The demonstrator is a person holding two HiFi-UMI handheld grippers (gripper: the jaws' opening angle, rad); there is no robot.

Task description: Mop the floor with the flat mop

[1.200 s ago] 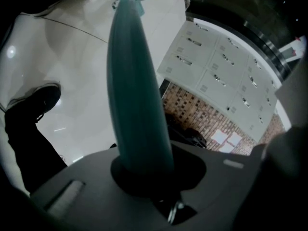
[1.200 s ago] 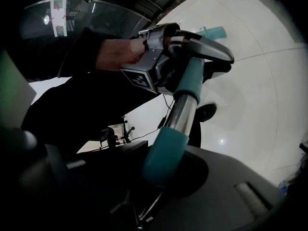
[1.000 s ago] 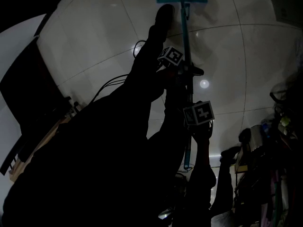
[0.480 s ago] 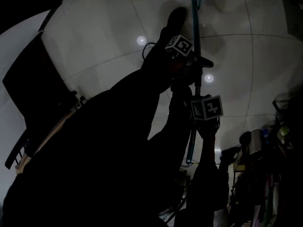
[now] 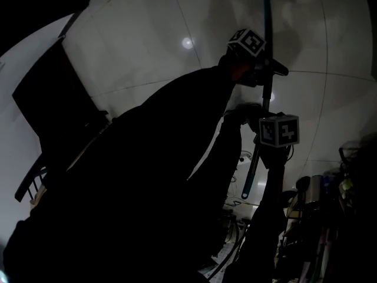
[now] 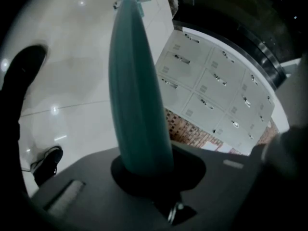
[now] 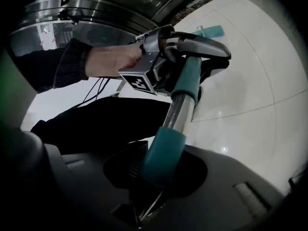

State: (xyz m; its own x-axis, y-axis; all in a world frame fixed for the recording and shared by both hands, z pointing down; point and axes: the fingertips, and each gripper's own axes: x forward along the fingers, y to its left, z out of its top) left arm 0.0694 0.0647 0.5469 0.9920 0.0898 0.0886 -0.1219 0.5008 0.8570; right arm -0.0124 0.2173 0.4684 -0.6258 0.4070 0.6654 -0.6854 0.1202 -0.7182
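Up and rightward it all goes. Since a second ago both grippers have climbed the head view, and the mop head has slipped past the top edge, so only the pole of the flat mop [image 5: 268,16] shows now.

Far left, a dark slab of furniture [image 5: 53,105] stands against the pale tiled floor [image 5: 147,28]. The person's body [image 5: 135,187] fills the middle as a black outline (no detail in it at all).

Next comes the left gripper [image 5: 265,69], the higher of the two on the pole, with its marker cube [image 5: 247,42] tilted beside it. In the left gripper view a dark shoe [image 6: 26,64] sits at the left. The jaws are closed round the teal pole [image 6: 134,81], which runs away toward the floor. White lockers [image 6: 211,90] stand to the right.

Below and just to the right, the right gripper [image 5: 259,149] grips the same pole nearer its free end. Its own view shows the jaws clamped on the teal grip [image 7: 166,150]. The bare metal tube rises from there to the left gripper, and a hand [image 7: 113,59] holds that one from the left.

Far right, low in the head view, there is a heap of clutter [image 5: 330,217], too dark to sort out.
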